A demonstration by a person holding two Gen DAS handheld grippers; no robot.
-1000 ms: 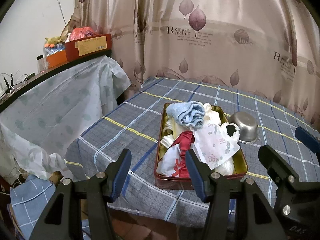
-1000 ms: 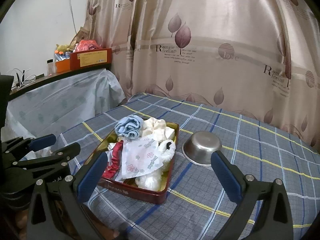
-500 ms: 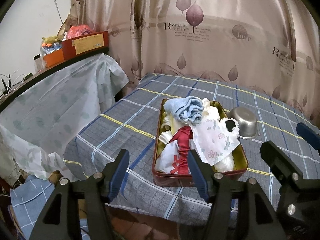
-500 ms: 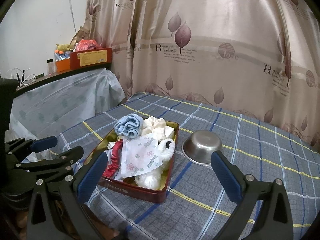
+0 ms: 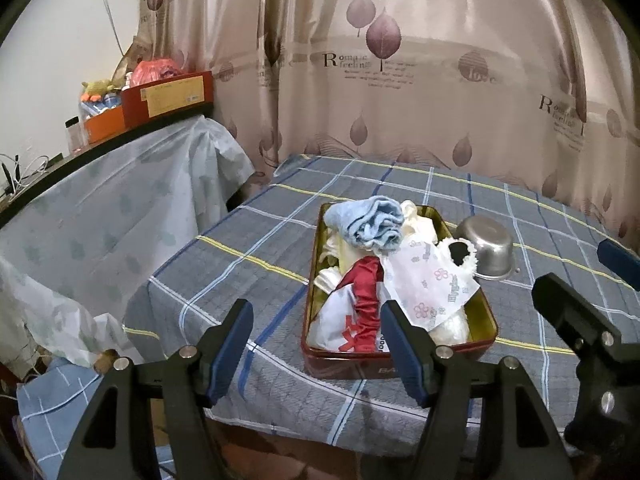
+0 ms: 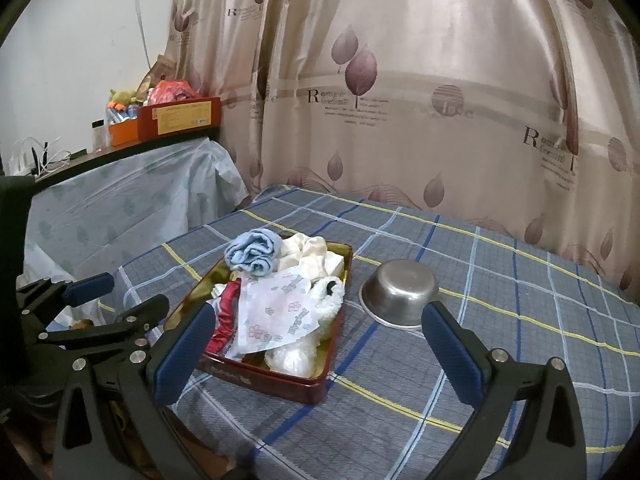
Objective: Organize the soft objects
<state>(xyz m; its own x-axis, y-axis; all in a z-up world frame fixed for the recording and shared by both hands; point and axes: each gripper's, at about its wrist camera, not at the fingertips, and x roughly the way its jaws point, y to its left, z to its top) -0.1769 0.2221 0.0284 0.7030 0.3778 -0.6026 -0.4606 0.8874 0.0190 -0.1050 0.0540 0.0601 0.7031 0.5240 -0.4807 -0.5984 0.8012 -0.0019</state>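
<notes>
Now both the left gripper (image 5: 316,346) and the right gripper (image 6: 320,350) are spread and empty before the worktop's (image 6: 500,320) front edge, where the tin (image 6: 280,380) holds soft things.

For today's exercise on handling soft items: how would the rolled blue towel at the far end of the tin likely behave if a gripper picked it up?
The blue towel is loosely rolled, so it would probably unroll and droop. It looks like light terry cloth, likely grippy rather than slippery. It rests on cream cloths, so it might drag one along.

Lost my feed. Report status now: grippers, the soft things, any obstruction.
Left gripper open, empty, short of the table. Right gripper open, empty. Soft things piled in the tin, blue towel on top. Steel bowl beside the tin, not blocking.
</notes>
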